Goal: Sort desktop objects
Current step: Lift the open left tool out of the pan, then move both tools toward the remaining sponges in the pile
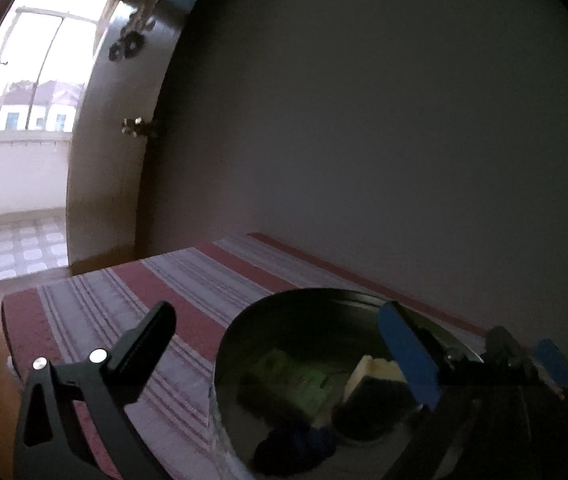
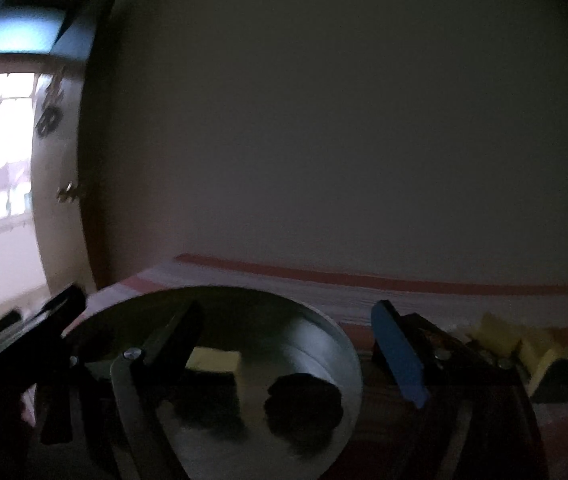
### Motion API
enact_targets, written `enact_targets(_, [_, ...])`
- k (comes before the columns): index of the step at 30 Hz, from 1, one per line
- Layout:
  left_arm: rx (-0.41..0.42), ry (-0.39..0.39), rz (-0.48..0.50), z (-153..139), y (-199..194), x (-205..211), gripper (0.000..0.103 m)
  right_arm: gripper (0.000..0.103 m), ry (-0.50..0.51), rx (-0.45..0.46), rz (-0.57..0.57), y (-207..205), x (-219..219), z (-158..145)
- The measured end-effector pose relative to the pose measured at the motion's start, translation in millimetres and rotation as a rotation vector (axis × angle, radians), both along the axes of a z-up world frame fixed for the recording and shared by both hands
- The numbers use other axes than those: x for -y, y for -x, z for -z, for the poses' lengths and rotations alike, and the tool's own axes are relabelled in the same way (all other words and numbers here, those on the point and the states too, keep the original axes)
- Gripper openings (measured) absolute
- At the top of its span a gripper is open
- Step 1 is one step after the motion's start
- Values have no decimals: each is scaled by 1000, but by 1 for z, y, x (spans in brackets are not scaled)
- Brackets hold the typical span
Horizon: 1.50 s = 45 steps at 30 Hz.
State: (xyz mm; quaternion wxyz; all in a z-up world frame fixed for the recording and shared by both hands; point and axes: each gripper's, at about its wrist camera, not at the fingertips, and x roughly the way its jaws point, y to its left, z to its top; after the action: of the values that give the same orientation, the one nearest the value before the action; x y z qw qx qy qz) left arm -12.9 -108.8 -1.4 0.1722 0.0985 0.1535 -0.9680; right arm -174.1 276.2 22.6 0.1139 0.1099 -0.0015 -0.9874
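Note:
A round metal bowl (image 1: 244, 328) sits on a striped red and grey cloth (image 1: 132, 300). Inside it lie a yellow and dark sponge (image 1: 371, 376), a green packet (image 1: 295, 376) and a dark blue lump (image 1: 299, 444). My left gripper (image 1: 280, 344) is open and empty, its fingers either side of the bowl's near half. In the right wrist view the bowl (image 2: 323, 336) holds the sponge (image 2: 216, 364) and the dark lump (image 2: 303, 400). My right gripper (image 2: 287, 344) is open and empty above the bowl's right part. Another yellow and dark sponge (image 2: 539, 356) lies on the cloth to the right.
A plain wall (image 1: 363, 120) runs close behind the cloth. An open door (image 1: 116, 152) and a bright balcony window (image 1: 32, 100) are at the left. The other gripper's dark body (image 2: 24, 344) shows at the left of the right wrist view.

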Motion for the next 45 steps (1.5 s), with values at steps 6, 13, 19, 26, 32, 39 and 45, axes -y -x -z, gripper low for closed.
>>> enact_targets(6, [-64,121,-47,-9,-6,-19,103,88,75,-50,96,-10,-21,-1])
enact_targets(13, [-28,186,-28,-11,1,-32,103,88,105,-52,129,-10,-30,-3])
enact_targets(19, [-6,178,-11,-10,5,-32,103,88,84,-55,149,-11,-28,-2])
enact_targets(26, [-12,173,57,-8,6,-46,103,88,51,-59,193,-12,-45,-1])
enact_targets(32, [-10,189,180,-7,7,-74,103,88,49,-50,291,-18,-85,-1])
enact_targets(39, [3,243,357,-7,7,-112,103,88,101,44,393,-18,-146,6])
enact_targets(45, [52,284,504,-4,9,-153,103,88,167,147,445,-12,-197,15])
